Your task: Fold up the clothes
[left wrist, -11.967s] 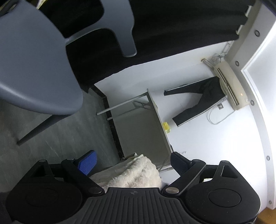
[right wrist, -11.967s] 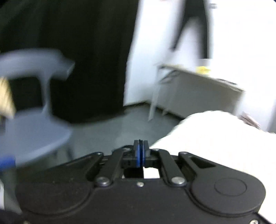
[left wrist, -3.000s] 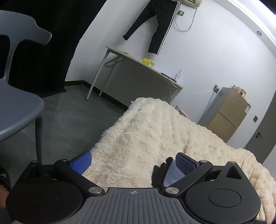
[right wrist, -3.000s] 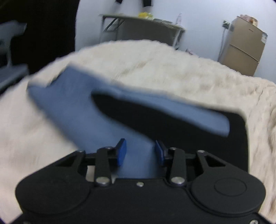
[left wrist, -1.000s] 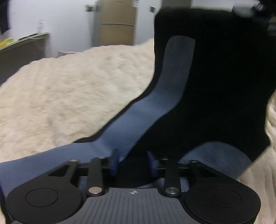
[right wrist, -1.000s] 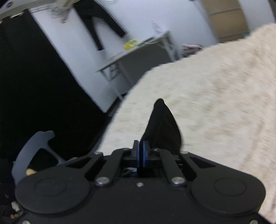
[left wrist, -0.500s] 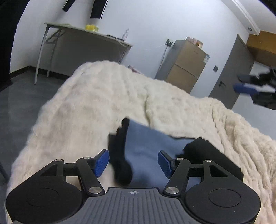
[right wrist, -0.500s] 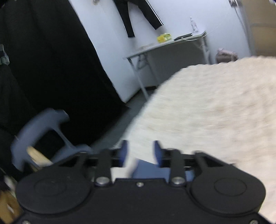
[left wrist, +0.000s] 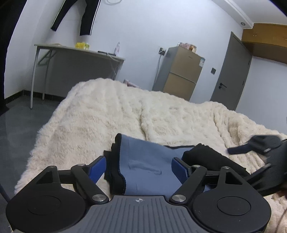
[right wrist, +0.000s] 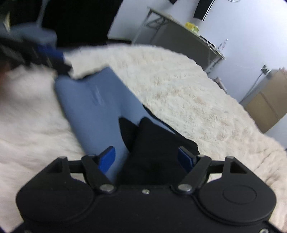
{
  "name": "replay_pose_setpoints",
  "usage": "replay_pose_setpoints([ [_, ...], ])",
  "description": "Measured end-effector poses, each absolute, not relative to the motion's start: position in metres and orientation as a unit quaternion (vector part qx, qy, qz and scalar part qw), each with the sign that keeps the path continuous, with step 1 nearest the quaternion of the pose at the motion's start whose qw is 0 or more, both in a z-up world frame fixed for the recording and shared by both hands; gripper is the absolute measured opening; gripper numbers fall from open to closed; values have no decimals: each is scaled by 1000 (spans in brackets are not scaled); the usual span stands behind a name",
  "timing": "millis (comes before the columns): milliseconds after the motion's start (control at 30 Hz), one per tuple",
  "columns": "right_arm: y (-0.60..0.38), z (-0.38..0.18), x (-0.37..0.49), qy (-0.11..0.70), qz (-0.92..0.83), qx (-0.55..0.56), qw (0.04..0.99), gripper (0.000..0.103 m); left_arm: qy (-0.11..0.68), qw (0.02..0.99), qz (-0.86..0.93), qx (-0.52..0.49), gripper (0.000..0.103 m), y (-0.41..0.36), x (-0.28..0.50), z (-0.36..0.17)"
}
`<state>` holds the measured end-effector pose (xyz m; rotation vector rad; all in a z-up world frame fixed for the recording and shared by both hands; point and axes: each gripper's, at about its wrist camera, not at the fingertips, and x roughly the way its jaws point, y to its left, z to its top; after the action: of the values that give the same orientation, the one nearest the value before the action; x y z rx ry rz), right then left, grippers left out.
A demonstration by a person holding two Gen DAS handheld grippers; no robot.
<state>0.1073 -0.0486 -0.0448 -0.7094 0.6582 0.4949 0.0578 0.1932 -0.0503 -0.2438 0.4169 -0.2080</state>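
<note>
We see blue-and-black garment (left wrist: 147,164) lying bunched on cream fleece blanket (left wrist: 125,114), black edge turned over, no neat fold visible. We judge smoothing and folding left to do. Left gripper (left wrist: 139,165) spread wide, straddling cloth, pinching nothing. Right gripper (right wrist: 147,156) likewise spread over black part, view blurred.

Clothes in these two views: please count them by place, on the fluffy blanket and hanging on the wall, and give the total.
On the cream blanket: 1, the blue and black garment, lying between the open fingers of the left gripper
Hanging on the wall: 1, the black trousers with white stripes
Total: 2
</note>
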Motion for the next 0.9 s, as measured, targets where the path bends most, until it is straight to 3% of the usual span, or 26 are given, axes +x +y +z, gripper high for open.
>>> replay_pose_setpoints([
  [33,-57,-40,113,326,239,-308,861,41,204,966,-103,-118,76,193,57,-50],
  [100,-81,-24,122,340,246,-238,876,10,198,968,-108,-114,76,192,55,-47],
  [300,-205,23,160,331,195,-4,923,9,184,962,-202,-17,75,150,62,-38],
  [433,-296,6,181,345,127,156,917,4,233,929,-271,99,51,91,95,-41],
  [500,-328,-19,181,353,104,232,900,0,254,909,-298,139,51,65,113,-45],
  [567,-345,-40,175,354,98,282,886,0,264,900,-311,156,49,52,123,-46],
  [667,-357,-67,160,349,104,345,865,17,284,888,-325,160,49,32,145,-47],
  [800,-351,-74,135,318,129,353,870,51,298,886,-326,138,49,30,159,-48],
  [900,-351,-89,140,320,140,356,867,55,305,887,-324,124,49,35,162,-49],
])
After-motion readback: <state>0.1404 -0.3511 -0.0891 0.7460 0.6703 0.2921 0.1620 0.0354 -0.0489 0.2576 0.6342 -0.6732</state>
